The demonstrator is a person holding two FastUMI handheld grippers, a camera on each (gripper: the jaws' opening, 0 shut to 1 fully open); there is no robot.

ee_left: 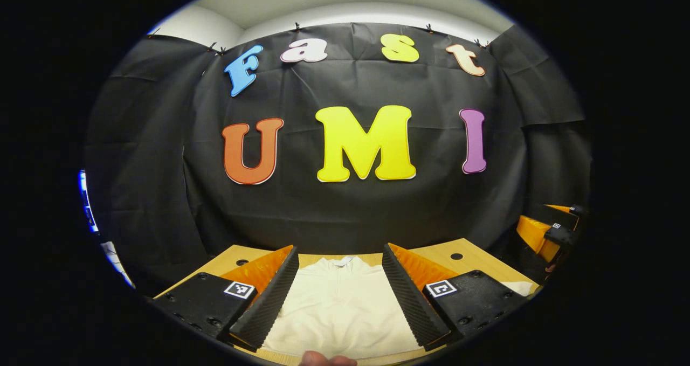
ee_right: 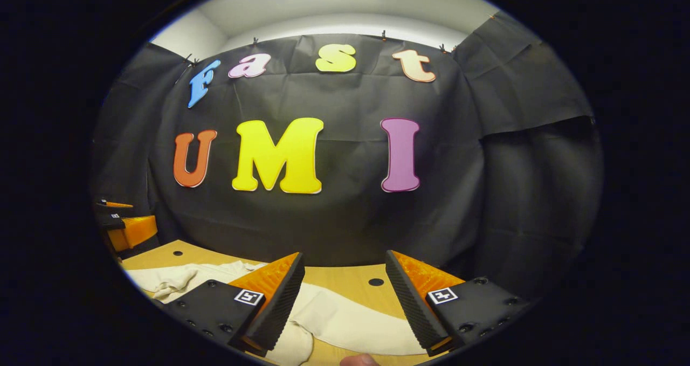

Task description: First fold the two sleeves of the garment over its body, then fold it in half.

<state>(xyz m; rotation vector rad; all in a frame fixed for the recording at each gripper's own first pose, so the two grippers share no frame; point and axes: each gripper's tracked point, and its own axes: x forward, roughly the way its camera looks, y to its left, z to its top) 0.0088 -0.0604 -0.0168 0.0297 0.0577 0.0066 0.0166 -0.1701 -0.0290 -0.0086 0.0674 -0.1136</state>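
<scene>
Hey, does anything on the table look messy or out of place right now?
Only the garment itself. In the right gripper view one sleeve lies bunched and crumpled on the wooden table instead of flat. Both the left gripper and the right gripper are open above it.

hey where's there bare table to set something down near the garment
Bare table shows beyond the white garment, along the black cloth wall, around a round hole. In the left gripper view, both far corners beside the collar are bare. The middle is crowded: the garment spreads under both open grippers.
</scene>
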